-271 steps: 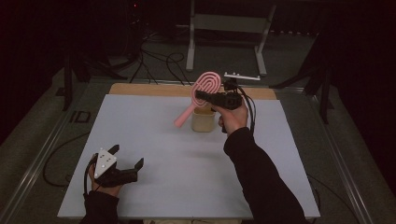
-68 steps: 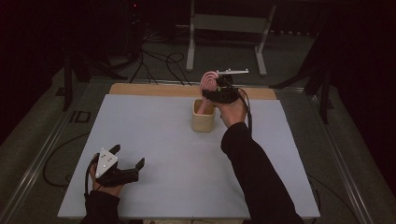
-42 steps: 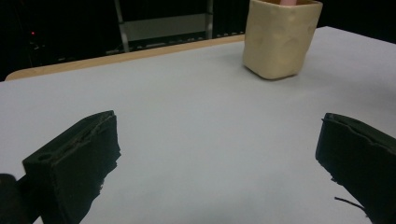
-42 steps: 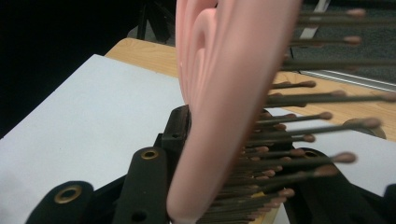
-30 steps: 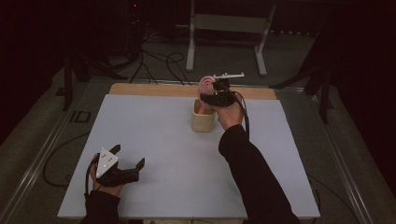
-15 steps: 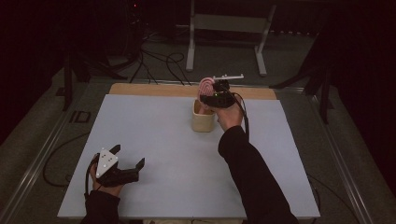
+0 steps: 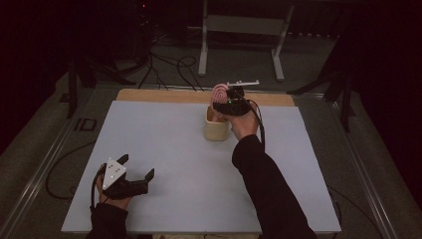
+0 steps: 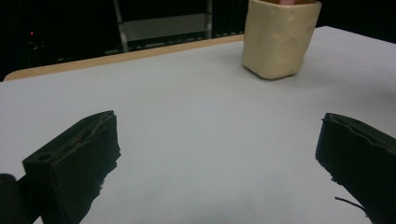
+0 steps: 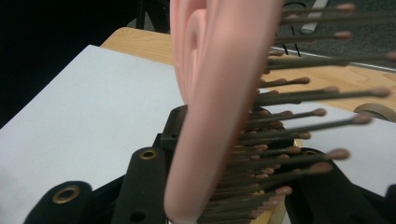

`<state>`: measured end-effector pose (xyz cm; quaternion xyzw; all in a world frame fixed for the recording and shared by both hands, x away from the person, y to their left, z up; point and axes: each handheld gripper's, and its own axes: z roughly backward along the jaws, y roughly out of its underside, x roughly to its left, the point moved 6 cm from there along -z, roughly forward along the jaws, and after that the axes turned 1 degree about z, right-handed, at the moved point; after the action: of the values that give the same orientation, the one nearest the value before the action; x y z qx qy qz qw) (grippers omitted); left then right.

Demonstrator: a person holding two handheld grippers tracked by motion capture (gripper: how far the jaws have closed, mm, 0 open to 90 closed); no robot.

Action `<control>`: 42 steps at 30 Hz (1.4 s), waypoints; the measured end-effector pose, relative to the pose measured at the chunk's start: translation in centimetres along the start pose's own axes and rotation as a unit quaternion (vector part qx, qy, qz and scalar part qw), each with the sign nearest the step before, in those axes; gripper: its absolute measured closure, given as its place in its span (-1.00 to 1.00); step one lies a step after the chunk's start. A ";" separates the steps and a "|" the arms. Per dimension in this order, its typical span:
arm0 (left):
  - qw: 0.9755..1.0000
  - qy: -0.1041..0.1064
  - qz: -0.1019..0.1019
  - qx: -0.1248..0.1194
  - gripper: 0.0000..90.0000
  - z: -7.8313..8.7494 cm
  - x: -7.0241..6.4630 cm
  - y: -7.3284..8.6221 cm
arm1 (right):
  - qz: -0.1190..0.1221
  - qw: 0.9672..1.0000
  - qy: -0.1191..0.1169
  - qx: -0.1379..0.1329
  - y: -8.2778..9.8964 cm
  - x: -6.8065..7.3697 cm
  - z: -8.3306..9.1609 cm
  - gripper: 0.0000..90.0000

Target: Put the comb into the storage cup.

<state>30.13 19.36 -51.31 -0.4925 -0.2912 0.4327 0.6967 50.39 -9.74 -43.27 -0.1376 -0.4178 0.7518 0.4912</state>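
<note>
- Left gripper (image 7: 135,180), at about seven o'clock on the table (image 7: 164,149): jaws spread wide with nothing between them; it sits low by the near edge, seemingly parked out of the way so the other hand has room to work; in the left gripper view the bare white surface lies between its jaws and the cup (image 8: 280,37) stands off at one o'clock
- Cup (image 7: 217,127), at twelve o'clock near the far edge: upright and mouth up, so it can take a handle from above
- Right gripper (image 7: 223,102), just above the cup: jaws pinched on the pink brush (image 9: 219,93) at its head, bristles (image 9: 299,116) pointing sideways; the handle end hangs down into the cup's mouth, though how deep I cannot tell; holding the head probably keeps the handle free to drop in
</note>
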 end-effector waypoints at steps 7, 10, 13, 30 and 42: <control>1.000 0.000 -0.001 0.001 -1.00 0.0 0.0 0.0 | -0.002 1.000 -0.001 0.002 0.2 -0.2 -0.2 0.38; 1.000 0.000 -0.001 0.000 -0.99 0.0 0.0 0.0 | -0.009 1.000 -0.003 0.001 0.3 -0.2 -0.3 0.38; 1.000 0.000 0.000 0.000 -0.99 0.0 0.0 0.0 | -0.012 1.000 -0.003 0.001 0.4 -0.4 -0.5 0.38; 1.000 0.002 -0.002 0.001 -0.99 0.0 -0.1 0.0 | -0.034 0.999 -0.006 -0.008 0.3 -1.1 -0.8 0.38; 1.000 0.002 -0.002 0.001 -1.00 -0.1 -0.1 0.0 | -0.046 0.999 -0.003 -0.011 0.2 -1.6 -1.0 0.38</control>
<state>30.14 19.21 -51.37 -0.4917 -0.2906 0.4308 0.6988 51.61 -10.64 -44.37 -0.1213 -0.4330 0.7241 0.5230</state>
